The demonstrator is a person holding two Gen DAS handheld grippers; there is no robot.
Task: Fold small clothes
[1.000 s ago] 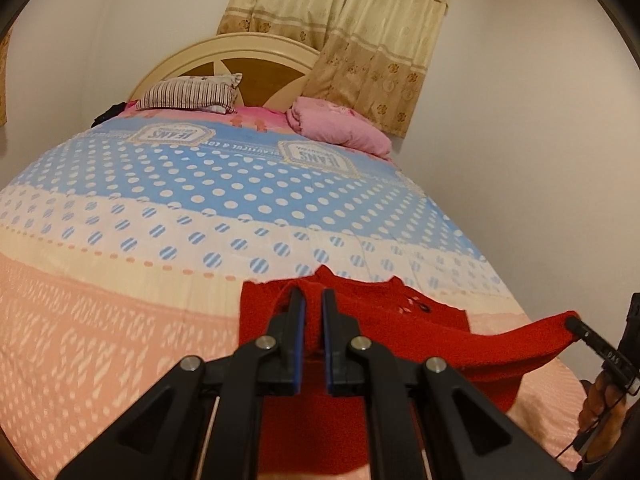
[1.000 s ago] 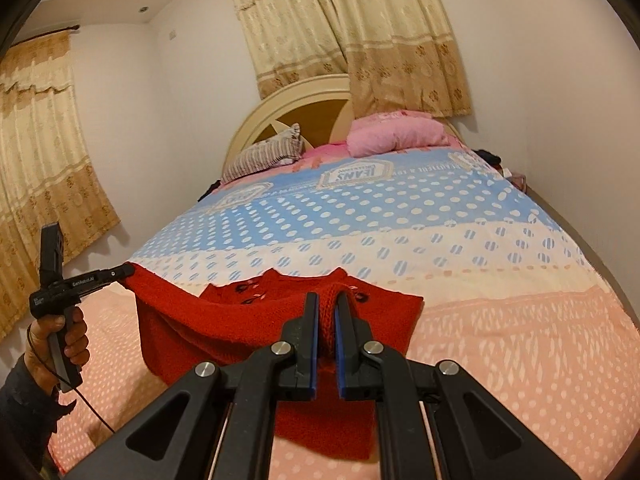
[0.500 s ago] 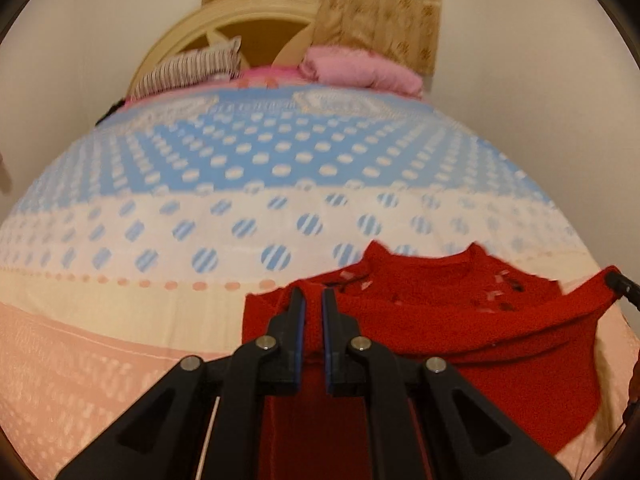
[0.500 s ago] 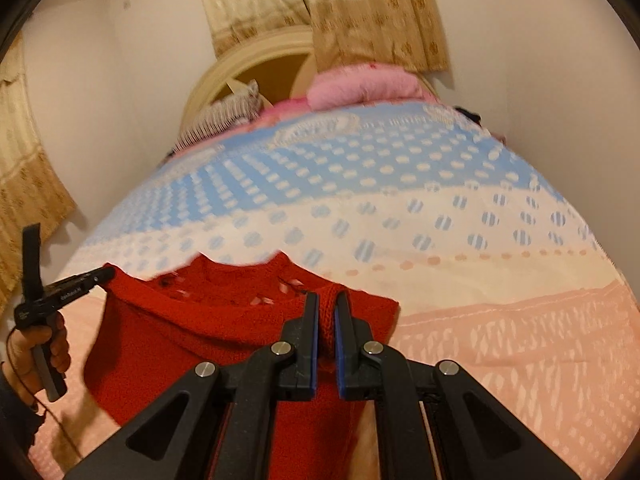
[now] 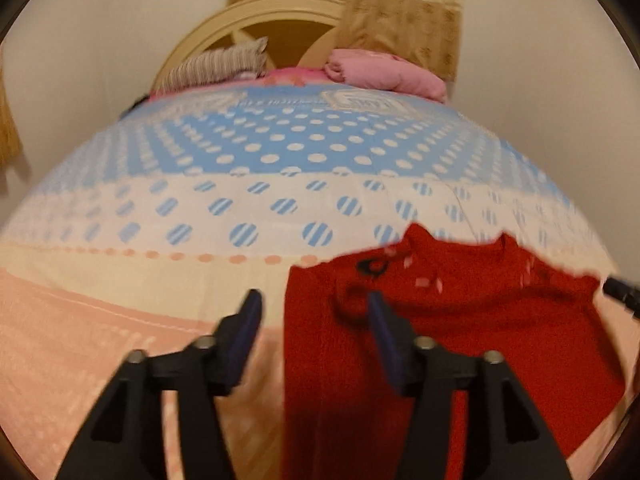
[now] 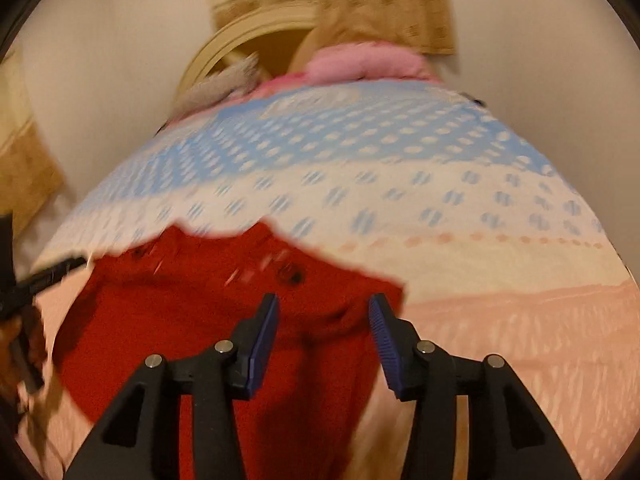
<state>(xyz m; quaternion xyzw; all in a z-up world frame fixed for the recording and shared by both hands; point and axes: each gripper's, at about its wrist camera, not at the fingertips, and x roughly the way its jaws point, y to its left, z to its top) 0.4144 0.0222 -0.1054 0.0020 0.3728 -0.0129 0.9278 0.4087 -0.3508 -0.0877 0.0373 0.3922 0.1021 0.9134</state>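
Observation:
A small red knit sweater (image 5: 460,320) lies on the bed, folded over on itself, with dark buttons near its collar. It also shows in the right wrist view (image 6: 208,312). My left gripper (image 5: 314,312) is open and empty, just above the sweater's left edge. My right gripper (image 6: 323,318) is open and empty, above the sweater's right corner. The tip of the right gripper shows at the sweater's right edge in the left wrist view (image 5: 620,292). The left gripper and the hand holding it show at the left in the right wrist view (image 6: 36,284).
The bed cover (image 5: 240,184) has blue dotted, white and pink bands. A striped pillow (image 5: 216,64) and a pink pillow (image 5: 384,72) lie against the headboard (image 5: 280,12). Walls and curtains stand close behind and beside the bed.
Both grippers were shut on the sweater's corners and carried them forward. Both have now opened and let go, and the sweater lies folded on the bed.

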